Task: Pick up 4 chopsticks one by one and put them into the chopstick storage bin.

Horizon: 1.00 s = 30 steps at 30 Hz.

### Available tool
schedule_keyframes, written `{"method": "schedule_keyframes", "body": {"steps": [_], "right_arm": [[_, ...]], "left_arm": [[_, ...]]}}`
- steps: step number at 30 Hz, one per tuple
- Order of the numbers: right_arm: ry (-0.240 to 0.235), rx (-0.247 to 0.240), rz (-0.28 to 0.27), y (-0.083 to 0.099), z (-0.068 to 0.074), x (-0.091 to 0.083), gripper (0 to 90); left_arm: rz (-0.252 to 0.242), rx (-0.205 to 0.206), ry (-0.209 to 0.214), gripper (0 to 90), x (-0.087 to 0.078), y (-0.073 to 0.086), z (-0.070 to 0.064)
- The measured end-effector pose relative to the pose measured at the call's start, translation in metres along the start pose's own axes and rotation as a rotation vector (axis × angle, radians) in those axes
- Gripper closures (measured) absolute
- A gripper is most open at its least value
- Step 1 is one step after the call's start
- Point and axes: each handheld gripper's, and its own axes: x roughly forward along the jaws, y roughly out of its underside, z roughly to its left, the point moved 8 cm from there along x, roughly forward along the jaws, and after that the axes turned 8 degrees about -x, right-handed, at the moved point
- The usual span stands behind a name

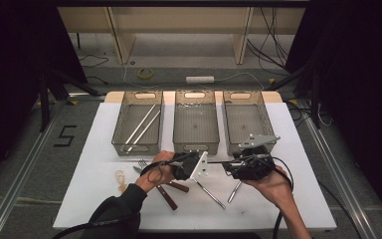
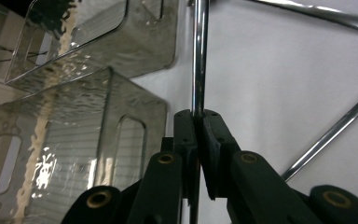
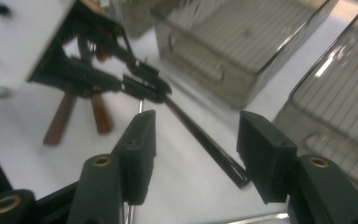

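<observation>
At a white table (image 1: 104, 164), the left gripper (image 2: 198, 122) is clamped on a thin metal chopstick (image 2: 198, 56), holding it above the table in front of three clear bins (image 1: 195, 127). The right gripper (image 3: 196, 140) faces it with jaws spread wide around the chopstick's far end, not touching. Wooden-handled cutlery (image 1: 171, 193) lies on the table below.

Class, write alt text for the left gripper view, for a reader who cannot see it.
The left gripper's two black jaws are shut on a shiny metal rod that runs straight up the picture over a white table. Two clear plastic bins stand to the left; another rod lies at right.
</observation>
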Motion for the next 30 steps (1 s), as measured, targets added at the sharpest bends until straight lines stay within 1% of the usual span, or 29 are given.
{"method": "schedule_keyframes", "body": {"steps": [4, 5, 6, 7, 9, 10, 11, 13, 15, 17, 20, 21, 23, 25, 30], "right_arm": [[0.01, 0.002, -0.069, -0.008, 0.0, -0.008, 43.2], [0.011, 0.003, -0.082, -0.01, 0.0, -0.01, 42.1], [0.01, 0.005, -0.091, -0.011, 0.0, -0.011, 41.3], [0.015, 0.007, -0.099, -0.012, 0.0, -0.012, 40.8], [0.021, 0.005, -0.111, -0.012, 0.001, -0.013, 40.8], [0.019, 0.006, -0.114, -0.012, 0.001, -0.013, 40.8], [0.02, 0.003, -0.12, -0.012, 0.002, -0.013, 40.6], [0.01, 0.004, -0.131, -0.011, 0.004, -0.013, 39.6], [0.011, 0.001, -0.135, -0.009, 0.005, -0.013, 39.5], [0.009, 0.006, -0.145, -0.006, 0.005, -0.012, 39.5], [0.004, 0.017, -0.151, -0.001, 0.006, -0.009, 39.3], [0.0, 0.015, -0.154, 0.0, 0.007, -0.008, 39.2], [-0.007, 0.011, -0.161, 0.003, 0.009, -0.005, 39.0], [-0.012, 0.009, -0.158, 0.006, 0.011, -0.002, 38.4], [-0.033, 0.004, -0.141, 0.013, 0.017, 0.006, 37.3]], "left_arm": [[0.002, -0.038, -0.013, 84.6, -0.001, 0.004, 0.005], [0.008, -0.043, -0.013, 84.7, -0.002, 0.005, 0.006], [0.01, -0.057, -0.016, 84.7, -0.003, 0.006, 0.007], [0.017, -0.061, -0.021, 84.6, -0.004, 0.007, 0.009], [0.023, -0.084, -0.028, 84.6, -0.005, 0.009, 0.012], [0.019, -0.105, -0.032, 84.6, -0.005, 0.01, 0.013], [0.026, -0.119, -0.032, 84.6, -0.007, 0.011, 0.015], [0.025, -0.166, -0.035, 84.6, -0.009, 0.012, 0.018], [0.024, -0.202, -0.039, 84.6, -0.013, 0.011, 0.021], [0.008, -0.257, -0.035, 84.6, -0.016, 0.01, 0.024], [0.021, -0.319, -0.015, 84.6, -0.022, 0.011, 0.028], [0.024, -0.338, -0.014, 84.6, -0.024, 0.011, 0.03], [0.016, -0.377, -0.013, 84.6, -0.029, 0.011, 0.034], [0.011, -0.414, -0.015, 84.6, -0.034, 0.012, 0.038], [0.004, -0.49, -0.024, 84.6, -0.047, 0.017, 0.051]]}}
